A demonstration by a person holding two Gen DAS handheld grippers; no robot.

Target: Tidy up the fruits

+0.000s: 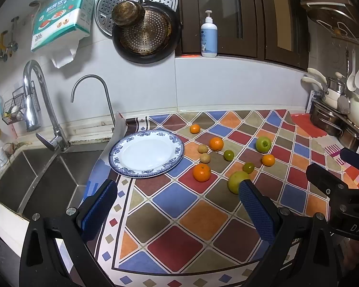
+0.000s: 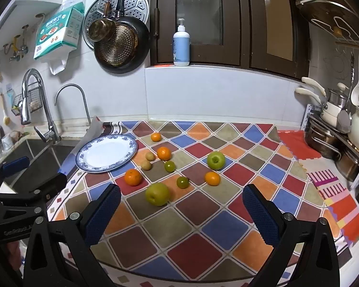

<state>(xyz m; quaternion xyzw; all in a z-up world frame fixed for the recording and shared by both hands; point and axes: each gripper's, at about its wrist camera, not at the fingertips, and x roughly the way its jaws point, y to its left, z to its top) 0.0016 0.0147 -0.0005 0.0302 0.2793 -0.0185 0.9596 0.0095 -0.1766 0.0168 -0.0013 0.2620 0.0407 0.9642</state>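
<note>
Both pairs of fingers stand spread wide with nothing between them, hovering above the near part of the surface (image 2: 203, 227) and tilted downward toward the fruit. In the left wrist view the left gripper (image 1: 177, 199) shows blue padded fingers (image 1: 100, 205) on black arms; its right finger covers the lower edge of the yellow-green apple (image 1: 237, 179). In the right wrist view the right gripper (image 2: 182, 202) frames that same apple from just behind it, not touching. Each gripper's black body intrudes at the edge of the other's view, cut off by the frame; no hand is clearly seen.

Beyond the fingers the fruit lies loose on the chequered cloth: a large mandarin (image 2: 133, 177) near the plate (image 2: 129, 154), two small green fruits (image 2: 182, 182), another mandarin (image 2: 212, 178), a bright green apple (image 2: 215, 160), two small tan fruits (image 2: 146, 165) whose kind is hard to tell, an orange (image 2: 164, 153) beside them, and a small mandarin (image 2: 156, 136) farthest back. The blue-rimmed white plate holds nothing and sits at the cloth's left edge beside the sink (image 1: 47, 181), which the left finger partly hides. Pans (image 1: 146, 33) hang on the wall behind; a pump bottle (image 1: 208, 35) stands on the ledge.
</note>
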